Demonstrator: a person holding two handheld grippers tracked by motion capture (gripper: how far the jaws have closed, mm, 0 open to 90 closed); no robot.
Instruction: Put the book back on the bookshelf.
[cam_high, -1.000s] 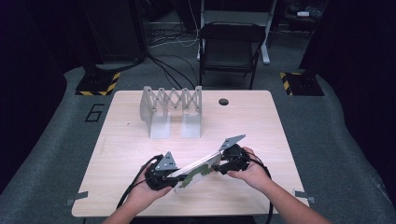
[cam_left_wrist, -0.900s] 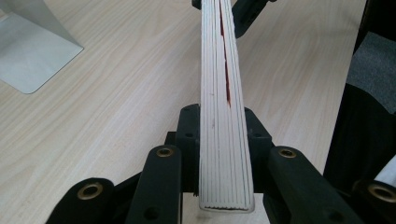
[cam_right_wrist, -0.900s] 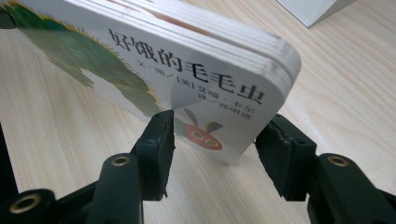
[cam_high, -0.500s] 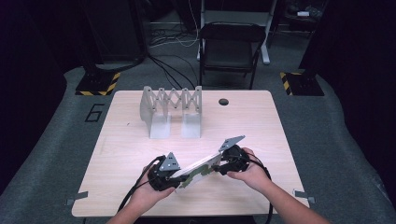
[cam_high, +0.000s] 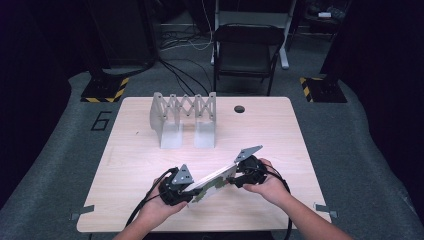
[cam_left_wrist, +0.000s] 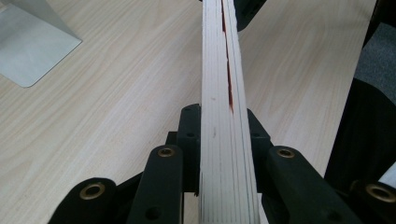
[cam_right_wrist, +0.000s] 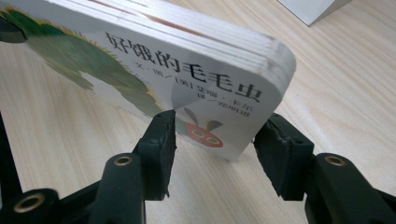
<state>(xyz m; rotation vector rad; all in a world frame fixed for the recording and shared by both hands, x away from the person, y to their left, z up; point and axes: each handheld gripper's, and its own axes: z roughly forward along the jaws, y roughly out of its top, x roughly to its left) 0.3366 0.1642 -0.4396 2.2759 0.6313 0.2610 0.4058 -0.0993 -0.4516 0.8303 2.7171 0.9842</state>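
A thick board book (cam_high: 212, 180) is held between the two grippers near the front edge of the light wooden worktop (cam_high: 280, 130), just in front of the person's hands. In the high view it runs slantwise, its lower end at the left gripper (cam_high: 176, 189) and its higher end at the right gripper (cam_high: 246, 172).

In the left gripper view, the book's edge (cam_left_wrist: 224, 107) is seen end-on — a stack of pale card pages with a red streak showing between two of them. The black jaws are pressed against both faces of it, so the book is clamped there.

In the right gripper view, the book's cover (cam_right_wrist: 154, 65) is seen tilted, with black printed characters, a green caterpillar body and a red face near the rounded corner. The corner sits between the jaws: one jaw touches the cover, while the other stands just beside the page edges, and whether it presses on them cannot be told.

A grey metal rack (cam_high: 183, 119) with a zigzag lattice stands farther back on the worktop, well apart from the book. A small dark round hole (cam_high: 239, 108) is seen to its right.
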